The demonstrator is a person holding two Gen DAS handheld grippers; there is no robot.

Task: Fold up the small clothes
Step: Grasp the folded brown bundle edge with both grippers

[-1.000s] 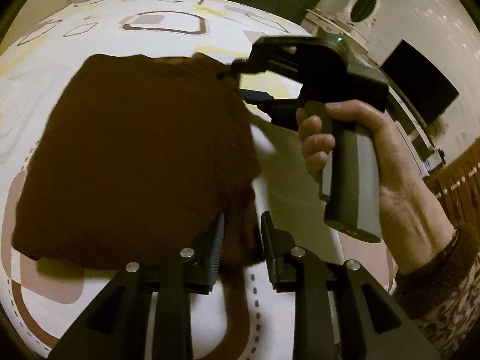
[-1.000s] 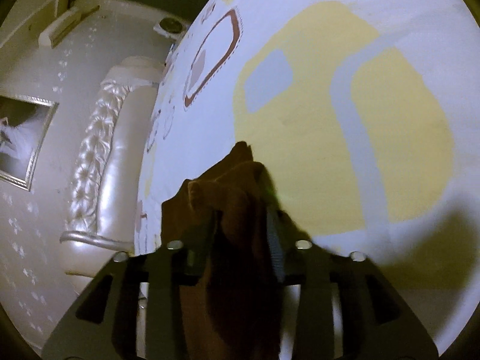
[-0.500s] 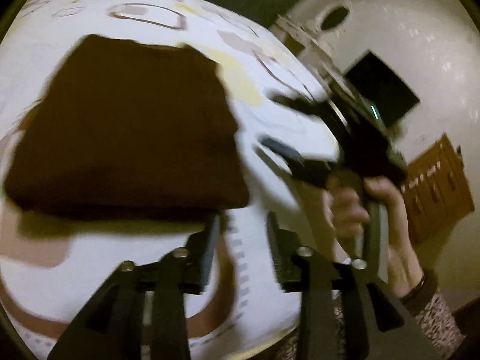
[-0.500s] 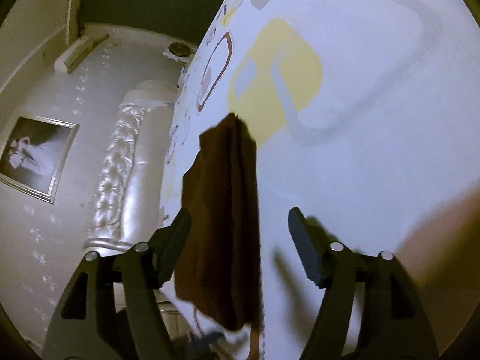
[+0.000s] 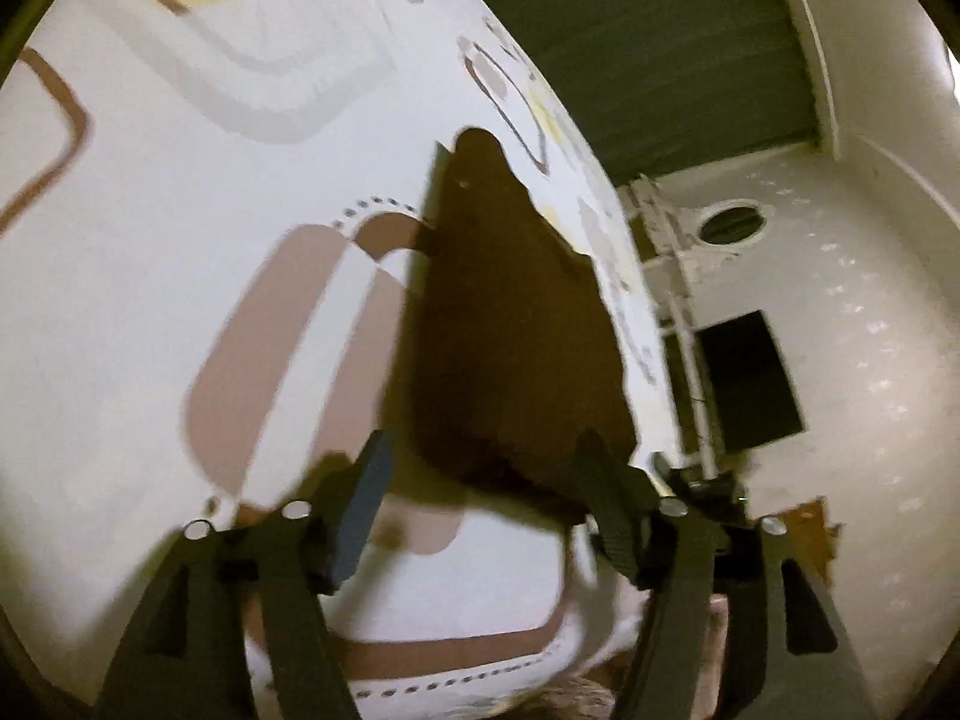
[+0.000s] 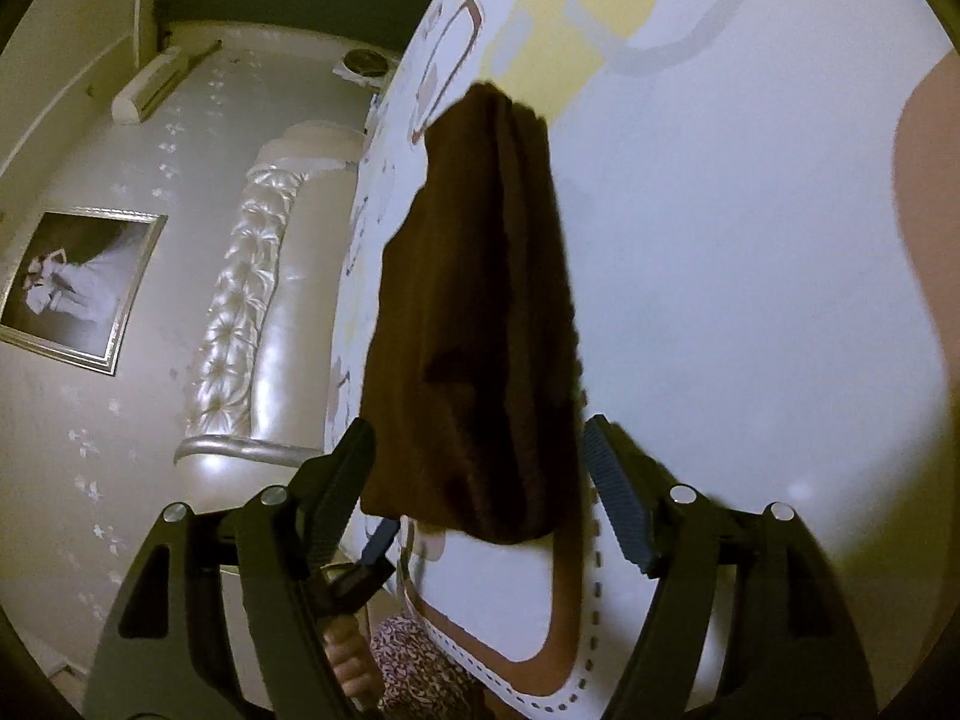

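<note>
Left wrist view is filled by a white bedsheet (image 5: pixel 180 240) printed with brown, pink and yellow rounded shapes, on which a folded brown garment (image 5: pixel 510 330) is laid flat near the edge of the bed. The left gripper (image 5: pixel 486 504) is seen with its jaws spread wide and nothing held between them; the near edge of the garment lies just ahead of the fingertips, and no contact can be made out. Beyond the bed edge, a white cabinet (image 5: pixel 678 276) with a round opening (image 5: pixel 733 222) above it, a dark screen (image 5: pixel 750 384) and a green wall (image 5: pixel 648 42) are shown, somewhat blurred. In the right wrist view the right gripper (image 6: pixel 480 474) is likewise held wide apart and empty, with the same garment (image 6: pixel 474 324) lying lengthwise ahead of it on the sheet (image 6: pixel 750 240). Part of the sheet behind the garment is hidden by it. A glossy tufted headboard (image 6: pixel 264 312) is seen at the left, with a framed picture (image 6: pixel 78 288) on the pale wall beside it and a wall-mounted air conditioner (image 6: pixel 150 87) higher up. Between the right gripper's fingers, low in the frame, the person's left hand (image 6: pixel 348 654) is glimpsed on a dark handle, next to a patterned sleeve (image 6: pixel 420 672).
</note>
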